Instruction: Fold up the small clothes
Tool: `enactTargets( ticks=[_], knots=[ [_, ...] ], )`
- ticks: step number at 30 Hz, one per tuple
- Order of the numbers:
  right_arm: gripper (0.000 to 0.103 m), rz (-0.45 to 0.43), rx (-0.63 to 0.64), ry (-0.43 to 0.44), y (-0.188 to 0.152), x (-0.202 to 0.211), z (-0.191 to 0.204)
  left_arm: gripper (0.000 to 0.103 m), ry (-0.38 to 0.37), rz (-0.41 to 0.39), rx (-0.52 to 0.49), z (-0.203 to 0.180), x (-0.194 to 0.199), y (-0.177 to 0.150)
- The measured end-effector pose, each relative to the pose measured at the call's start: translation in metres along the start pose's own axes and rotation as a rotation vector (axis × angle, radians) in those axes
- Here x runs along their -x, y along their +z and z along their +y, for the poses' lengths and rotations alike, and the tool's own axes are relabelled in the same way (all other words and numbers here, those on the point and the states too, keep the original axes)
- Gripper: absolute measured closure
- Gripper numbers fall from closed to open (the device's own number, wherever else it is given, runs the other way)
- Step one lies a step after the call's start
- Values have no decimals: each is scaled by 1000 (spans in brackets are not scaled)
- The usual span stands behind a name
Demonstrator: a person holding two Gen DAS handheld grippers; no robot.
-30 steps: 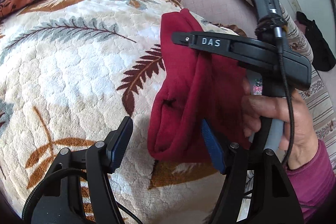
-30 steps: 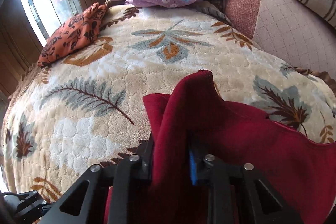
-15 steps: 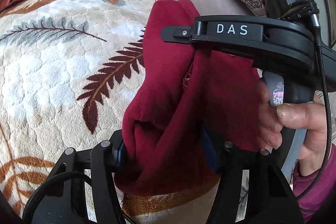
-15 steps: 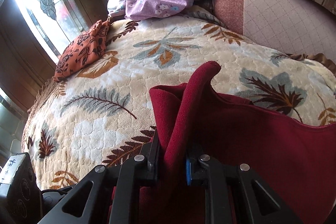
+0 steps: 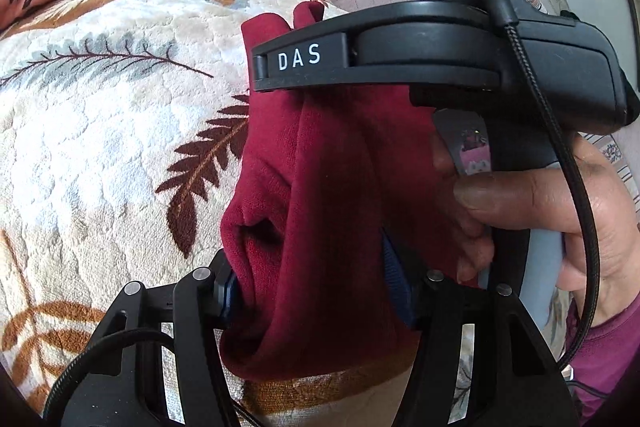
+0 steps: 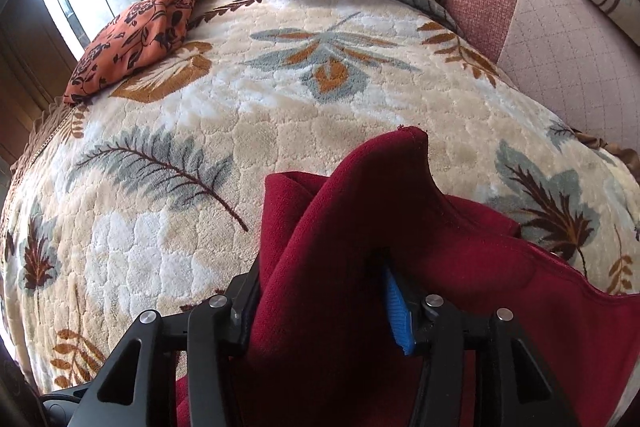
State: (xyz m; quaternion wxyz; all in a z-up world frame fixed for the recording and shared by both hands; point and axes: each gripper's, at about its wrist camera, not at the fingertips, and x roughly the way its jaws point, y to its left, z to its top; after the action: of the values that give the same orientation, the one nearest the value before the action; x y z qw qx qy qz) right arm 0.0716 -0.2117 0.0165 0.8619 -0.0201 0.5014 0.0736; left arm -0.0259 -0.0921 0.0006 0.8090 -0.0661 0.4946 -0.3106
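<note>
In the left wrist view the right gripper (image 5: 304, 39) covers the upper part of the red garment (image 5: 320, 211), so its own fingertips are out of sight behind the "DAS" body, and the hand (image 5: 560, 211) on its handle runs off the right edge (only a bit of purple sleeve shows). The left gripper (image 5: 316, 291) has its right pad mostly buried in the cloth. In the right wrist view the garment's lower part is cut off by the bottom edge, and the orange floral cloth (image 6: 132, 35) hides the bed's far corner.

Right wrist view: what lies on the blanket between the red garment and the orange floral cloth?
Nothing. In the right wrist view, only bare leaf-patterned blanket runs from the red garment to the orange floral cloth.
</note>
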Motion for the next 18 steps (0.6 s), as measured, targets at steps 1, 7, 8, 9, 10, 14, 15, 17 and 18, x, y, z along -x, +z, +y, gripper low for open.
enactTargets(
  ticks=[1, 7, 8, 9, 10, 14, 15, 17, 18],
  knots=[
    [65, -11, -5, 0, -3, 3, -1, 44, 11, -1, -9, -4, -1, 0],
    [84, -98, -45, 43, -21, 38, -9, 50, 58, -30, -44, -20, 1, -3],
    [84, -111, -63, 56, -24, 45, -13, 60, 59, -37, -51, -24, 3, -3],
    [85, -121, -79, 70, -28, 51, -17, 63, 63, -38, -59, -29, 6, -3],
    [85, -133, -91, 81, -30, 57, -21, 66, 67, -43, -70, -34, 9, -4],
    [86, -169, -138, 99, -42, 80, -38, 77, 94, -60, -143, -69, 19, -5],
    [86, -177, -148, 102, -44, 85, -42, 79, 88, -66, -163, -78, 23, -5],
    [86, -195, -161, 103, -47, 97, -50, 80, 73, -67, -193, -94, 28, -3],
    [86, -206, -165, 100, -49, 104, -54, 80, 61, -65, -198, -99, 29, 1]
  ],
)
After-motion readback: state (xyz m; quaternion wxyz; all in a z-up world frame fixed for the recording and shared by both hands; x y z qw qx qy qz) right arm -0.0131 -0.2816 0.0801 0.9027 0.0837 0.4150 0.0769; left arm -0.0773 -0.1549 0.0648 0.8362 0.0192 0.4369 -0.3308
